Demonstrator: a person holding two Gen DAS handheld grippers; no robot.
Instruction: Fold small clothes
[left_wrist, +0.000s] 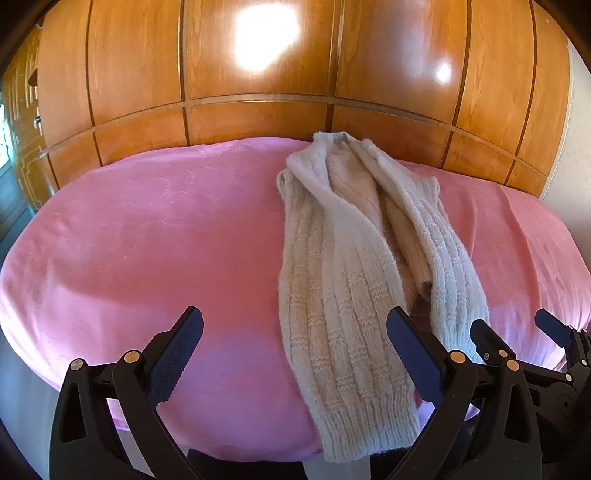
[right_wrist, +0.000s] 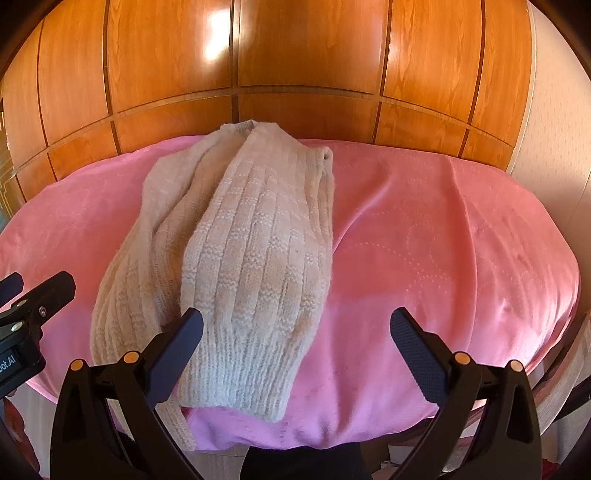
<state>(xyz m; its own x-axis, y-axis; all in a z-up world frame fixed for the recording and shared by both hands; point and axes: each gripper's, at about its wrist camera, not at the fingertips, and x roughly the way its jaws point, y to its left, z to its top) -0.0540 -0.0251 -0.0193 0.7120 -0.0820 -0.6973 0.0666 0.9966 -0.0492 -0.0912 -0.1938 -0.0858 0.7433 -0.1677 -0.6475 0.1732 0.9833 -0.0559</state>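
Observation:
A cream ribbed knit sweater (left_wrist: 343, 266) lies lengthwise on a pink bedspread (left_wrist: 155, 236), its sides folded in toward the middle and its hem hanging over the near edge. My left gripper (left_wrist: 295, 325) is open above the hem's left part, holding nothing. In the right wrist view the sweater (right_wrist: 251, 243) lies left of centre on the pink bedspread (right_wrist: 443, 236). There my right gripper (right_wrist: 297, 325) is open, its left finger over the sweater's hem, nothing held. The right gripper (left_wrist: 517, 328) also shows at the lower right of the left wrist view, and the left gripper (right_wrist: 37, 284) at the left edge of the right wrist view.
Glossy wooden wardrobe doors (left_wrist: 258, 74) rise straight behind the bed. A pale wall (right_wrist: 550, 155) stands to the right. Bare pink cover spreads left of the sweater in the left wrist view and right of it in the right wrist view.

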